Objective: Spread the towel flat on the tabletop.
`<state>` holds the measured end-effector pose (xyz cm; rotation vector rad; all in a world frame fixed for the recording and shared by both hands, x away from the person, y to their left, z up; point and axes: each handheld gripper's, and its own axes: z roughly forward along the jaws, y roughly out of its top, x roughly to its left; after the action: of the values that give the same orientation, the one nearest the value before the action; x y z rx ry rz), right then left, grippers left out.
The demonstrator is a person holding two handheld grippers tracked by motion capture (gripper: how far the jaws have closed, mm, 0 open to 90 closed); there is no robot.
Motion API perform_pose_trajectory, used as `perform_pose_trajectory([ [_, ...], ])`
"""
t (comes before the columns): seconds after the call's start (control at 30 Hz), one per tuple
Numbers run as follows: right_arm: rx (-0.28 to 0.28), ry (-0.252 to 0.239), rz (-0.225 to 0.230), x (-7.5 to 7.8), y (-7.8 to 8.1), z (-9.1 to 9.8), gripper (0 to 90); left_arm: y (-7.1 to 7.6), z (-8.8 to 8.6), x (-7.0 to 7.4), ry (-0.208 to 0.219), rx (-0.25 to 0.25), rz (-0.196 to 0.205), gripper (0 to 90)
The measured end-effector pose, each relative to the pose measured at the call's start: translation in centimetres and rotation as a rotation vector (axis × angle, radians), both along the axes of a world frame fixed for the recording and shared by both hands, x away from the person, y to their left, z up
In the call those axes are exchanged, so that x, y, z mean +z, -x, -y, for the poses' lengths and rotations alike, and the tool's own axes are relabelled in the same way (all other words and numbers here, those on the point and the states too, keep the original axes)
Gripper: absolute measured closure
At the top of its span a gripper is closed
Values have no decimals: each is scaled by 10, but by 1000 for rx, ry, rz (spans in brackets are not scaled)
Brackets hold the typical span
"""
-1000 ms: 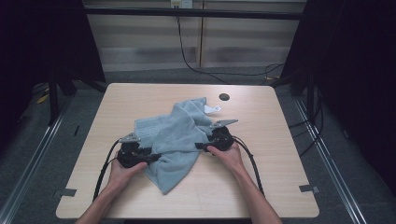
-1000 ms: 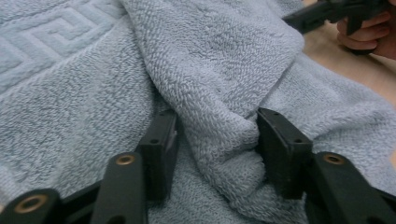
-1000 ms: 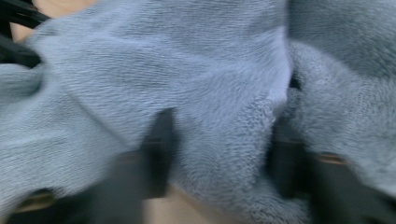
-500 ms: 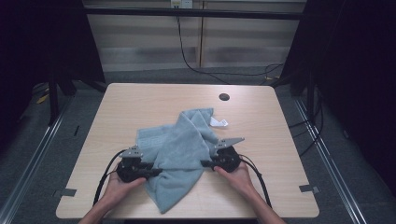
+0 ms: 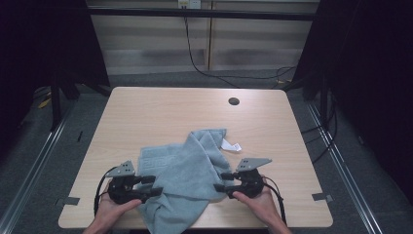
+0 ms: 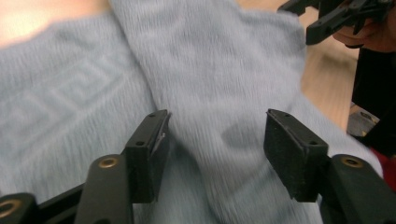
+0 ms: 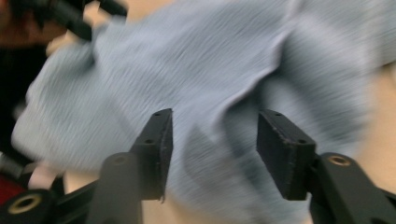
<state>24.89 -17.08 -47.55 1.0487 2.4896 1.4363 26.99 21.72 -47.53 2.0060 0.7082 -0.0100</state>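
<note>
A crumpled blue-grey towel [image 5: 187, 175] lies near the table's front edge, its lower corner hanging over the edge; a white label [image 5: 231, 146] sticks out at its right. My left gripper [image 5: 152, 187] sits at the towel's left side and my right gripper [image 5: 220, 182] at its right side, both pointing inward. In the left gripper view the jaws [image 6: 215, 154] stand apart, the towel [image 6: 210, 70] beyond them and unpinched. The right gripper view is blurred; there the gripper [image 7: 212, 149] stands open over a towel [image 7: 187, 70] fold. Both pairs of jaws have just been opening.
The light wooden table [image 5: 160, 112] has a round cable hole [image 5: 234, 101] at the back right. Dark frames and cables stand around the table; floor rails run along both sides. Each gripper's cable trails toward the front edge.
Both hands have drawn back toward the front edge, dragging the towel with them. The jaws that pinched the towel have opened and let it go.
</note>
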Motion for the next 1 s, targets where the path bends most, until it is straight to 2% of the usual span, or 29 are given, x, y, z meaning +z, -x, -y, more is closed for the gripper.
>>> perform_pose_trajectory([
  [0.07,-37,-53,1,5,-8,8,466,-9,7,5,-5,13,21,396],
  [0.13,-60,-41,24,9,-16,9,493,-19,14,10,1,62,70,394],
  [0.2,-90,-37,38,10,-32,10,523,-36,24,9,19,59,47,395],
  [0.27,-107,-23,47,9,-47,9,523,-50,36,6,7,78,58,402],
  [0.33,-123,-2,45,4,-62,6,522,-64,47,0,15,59,12,385],
  [0.37,-125,3,41,2,-69,4,510,-67,51,-4,17,65,15,379],
  [0.4,-121,6,39,-1,-74,2,492,-71,54,-8,18,56,-5,364],
  [0.43,-122,18,39,-4,-79,-1,466,-73,58,-13,16,46,-30,346],
  [0.5,-102,24,29,-10,-86,-7,416,-73,63,-19,-12,25,-40,302],
  [0.57,-102,42,11,-19,-92,-13,319,-73,65,-20,-17,17,-42,283],
  [0.63,-108,79,-41,-27,-95,-20,212,-70,66,-19,-24,11,-29,266],
  [0.7,-80,95,-47,-33,-93,-27,239,-70,68,-20,-27,-1,-29,242],
  [0.77,-74,104,-29,-34,-90,-34,211,-69,72,-23,-35,-5,-40,224],
  [0.83,-62,103,-8,-33,-89,-38,263,-68,75,-26,-46,-27,-46,249],
  [0.87,-65,112,-1,-33,-88,-40,294,-67,76,-26,-52,-39,-40,293],
  [0.9,-66,118,0,-33,-88,-41,371,-66,76,-25,-52,-53,-29,359],
  [0.97,-53,101,-10,-32,-88,-40,550,-63,75,-22,-46,-55,-14,539],
  [1.0,-51,92,-9,-31,-87,-38,634,-63,74,-21,-38,-66,-14,597],
])
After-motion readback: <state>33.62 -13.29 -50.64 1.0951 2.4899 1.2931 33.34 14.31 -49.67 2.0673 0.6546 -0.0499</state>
